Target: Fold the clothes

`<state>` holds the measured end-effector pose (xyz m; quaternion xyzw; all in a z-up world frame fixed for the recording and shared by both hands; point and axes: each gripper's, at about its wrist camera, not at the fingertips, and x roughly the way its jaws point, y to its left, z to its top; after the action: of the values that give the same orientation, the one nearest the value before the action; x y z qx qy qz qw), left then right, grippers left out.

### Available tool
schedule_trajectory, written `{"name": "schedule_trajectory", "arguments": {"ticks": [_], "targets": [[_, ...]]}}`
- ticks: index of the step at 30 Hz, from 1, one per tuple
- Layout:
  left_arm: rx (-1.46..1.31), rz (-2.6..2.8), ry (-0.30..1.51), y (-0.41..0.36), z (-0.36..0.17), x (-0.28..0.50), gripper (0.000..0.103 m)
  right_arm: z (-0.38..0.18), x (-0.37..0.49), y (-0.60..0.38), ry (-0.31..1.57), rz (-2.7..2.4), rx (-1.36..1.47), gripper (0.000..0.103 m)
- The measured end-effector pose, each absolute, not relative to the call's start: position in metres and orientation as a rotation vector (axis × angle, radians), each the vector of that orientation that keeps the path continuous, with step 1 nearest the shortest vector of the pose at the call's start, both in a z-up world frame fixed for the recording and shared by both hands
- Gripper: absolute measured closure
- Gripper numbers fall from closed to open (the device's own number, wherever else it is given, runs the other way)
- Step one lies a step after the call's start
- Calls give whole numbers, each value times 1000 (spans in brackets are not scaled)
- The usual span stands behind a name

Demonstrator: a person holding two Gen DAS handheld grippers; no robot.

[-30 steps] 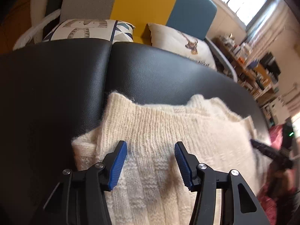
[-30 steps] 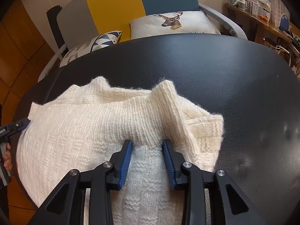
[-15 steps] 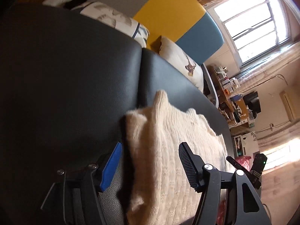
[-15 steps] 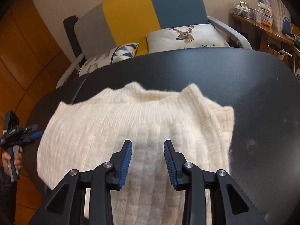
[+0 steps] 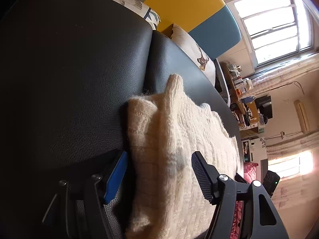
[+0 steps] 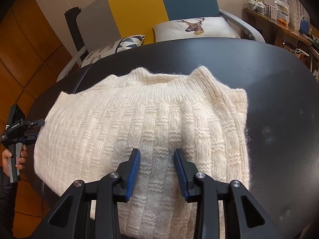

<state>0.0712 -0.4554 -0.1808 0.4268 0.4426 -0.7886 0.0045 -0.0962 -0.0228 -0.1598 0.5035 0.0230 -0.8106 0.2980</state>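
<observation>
A cream knitted sweater (image 6: 139, 123) lies folded on a black leather table (image 6: 269, 75), collar toward the far side. My right gripper (image 6: 157, 166) is open just above the sweater's near middle and holds nothing. My left gripper (image 5: 158, 174) is open and turned on its side at the sweater's (image 5: 169, 139) left edge, with that folded edge between its jaws; it also shows in the right wrist view (image 6: 32, 128), held by a hand. The right gripper shows beyond the sweater in the left wrist view (image 5: 269, 179).
A grey, yellow and blue sofa (image 6: 139, 10) with a deer cushion (image 6: 193, 28) and a patterned cushion (image 6: 117, 45) stands behind the table. A cluttered wooden shelf (image 6: 279, 18) is at the right. Bare black table (image 5: 69, 69) lies left of the sweater.
The right gripper let go of the raised fold and drew back; the sweater now lies flat. The left gripper swung off the sweater's top and rolled onto its side at the left edge.
</observation>
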Motion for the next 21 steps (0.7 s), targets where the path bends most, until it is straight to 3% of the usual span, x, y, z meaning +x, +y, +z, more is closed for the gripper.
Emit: {"name": "schedule_trajectory", "arguments": {"ticks": [4, 10, 12, 18, 21], "targets": [[1369, -2488, 1358, -454, -181, 68, 36, -165, -98, -20, 47, -2153, 1351, 68], [1357, -2471, 1467, -459, -190, 65, 39, -170, -99, -20, 36, -2145, 1358, 68], [1410, -2442, 1442, -456, -194, 62, 60, -170, -100, -20, 41, -2142, 1360, 68], [1344, -2450, 1481, -451, -197, 66, 83, -167, -101, -19, 43, -2138, 1363, 68], [1294, -2498, 1410, -444, -184, 71, 86, -160, -100, -15, 62, -2161, 1344, 68]]}}
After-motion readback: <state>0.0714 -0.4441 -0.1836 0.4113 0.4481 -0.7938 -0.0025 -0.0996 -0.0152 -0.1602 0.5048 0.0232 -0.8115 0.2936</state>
